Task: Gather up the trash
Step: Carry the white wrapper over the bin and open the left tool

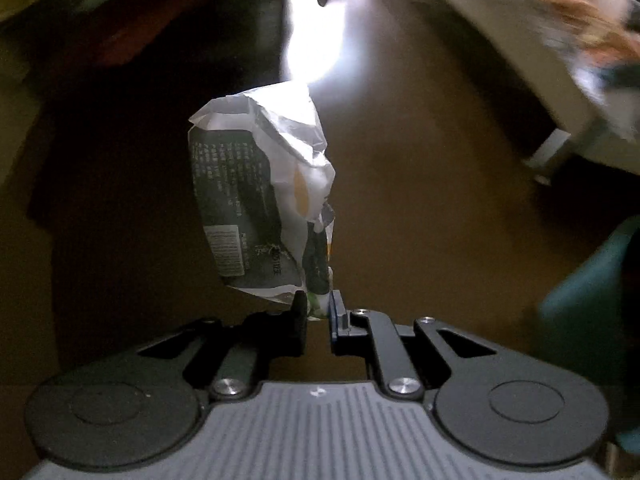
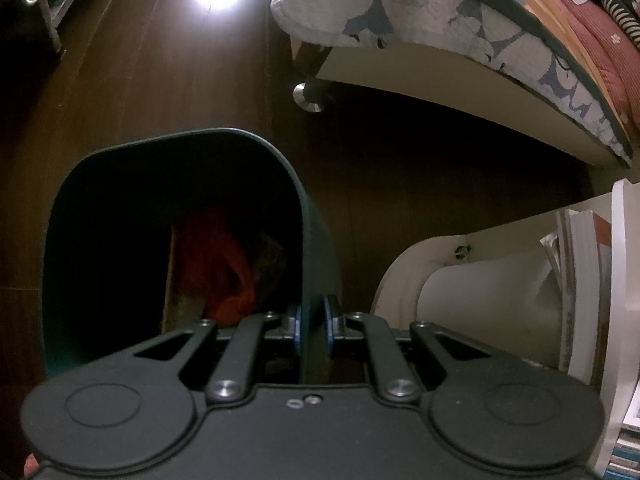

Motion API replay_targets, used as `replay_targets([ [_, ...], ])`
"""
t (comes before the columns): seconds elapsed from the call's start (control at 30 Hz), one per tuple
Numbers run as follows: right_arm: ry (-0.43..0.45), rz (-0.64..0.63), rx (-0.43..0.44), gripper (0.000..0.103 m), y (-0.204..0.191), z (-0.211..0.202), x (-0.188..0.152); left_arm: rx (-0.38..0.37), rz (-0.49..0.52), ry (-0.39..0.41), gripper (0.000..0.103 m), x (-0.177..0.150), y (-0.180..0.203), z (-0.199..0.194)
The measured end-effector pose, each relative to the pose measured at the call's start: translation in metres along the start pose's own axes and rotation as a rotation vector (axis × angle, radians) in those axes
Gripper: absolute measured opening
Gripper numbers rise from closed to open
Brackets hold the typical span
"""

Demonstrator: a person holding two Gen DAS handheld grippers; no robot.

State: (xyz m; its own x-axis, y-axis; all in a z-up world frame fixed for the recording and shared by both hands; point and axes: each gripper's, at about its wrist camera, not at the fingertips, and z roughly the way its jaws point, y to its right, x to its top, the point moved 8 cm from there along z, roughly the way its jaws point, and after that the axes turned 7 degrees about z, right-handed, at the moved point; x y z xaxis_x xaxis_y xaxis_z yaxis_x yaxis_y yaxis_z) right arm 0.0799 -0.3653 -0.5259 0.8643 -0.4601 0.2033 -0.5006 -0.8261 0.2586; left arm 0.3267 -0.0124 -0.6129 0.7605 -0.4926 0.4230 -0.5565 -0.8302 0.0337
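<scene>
Above a dark wood floor [image 1: 400, 200], the left gripper [image 1: 318, 312] pinched a crumpled wrapper [image 1: 256, 196] by its lower edge. The right gripper [image 2: 312, 320] clamped the green bin [image 2: 316, 240] by its rim, red trash [image 2: 216, 264] inside.

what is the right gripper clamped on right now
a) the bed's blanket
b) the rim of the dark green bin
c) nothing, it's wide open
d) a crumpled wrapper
b: in the right wrist view the right gripper has its fingers closed on either side of the wall of the dark green bin; the crumpled wrapper is pinched in the left gripper instead.
</scene>
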Motion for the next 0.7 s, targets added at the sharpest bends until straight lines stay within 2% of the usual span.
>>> replay_targets([
  [0.17,0.004,-0.008,0.006,0.01,-0.003,-0.001,0.002,-0.156,0.232,0.038,0.01,0.006,0.096,-0.05],
  [0.23,0.006,-0.008,0.007,0.01,-0.003,0.0,0.004,-0.209,0.302,0.064,0.01,0.014,0.126,-0.065],
  [0.27,0.006,-0.005,0.007,0.01,-0.003,0.0,0.005,-0.24,0.336,0.075,0.01,0.025,0.153,-0.067],
  [0.33,0.008,-0.004,0.008,0.01,-0.003,0.001,0.006,-0.299,0.383,0.084,0.01,0.027,0.181,-0.078],
  [0.47,0.01,-0.002,0.014,0.011,-0.003,0.001,0.006,-0.434,0.485,0.037,0.01,0.017,0.244,-0.085],
  [0.57,0.009,-0.002,0.017,0.011,-0.002,0.0,0.005,-0.473,0.54,-0.017,0.01,0.0,0.276,-0.074],
  [0.7,0.008,0.001,0.017,0.011,-0.001,0.0,0.005,-0.464,0.587,-0.059,0.01,-0.021,0.295,-0.066],
])
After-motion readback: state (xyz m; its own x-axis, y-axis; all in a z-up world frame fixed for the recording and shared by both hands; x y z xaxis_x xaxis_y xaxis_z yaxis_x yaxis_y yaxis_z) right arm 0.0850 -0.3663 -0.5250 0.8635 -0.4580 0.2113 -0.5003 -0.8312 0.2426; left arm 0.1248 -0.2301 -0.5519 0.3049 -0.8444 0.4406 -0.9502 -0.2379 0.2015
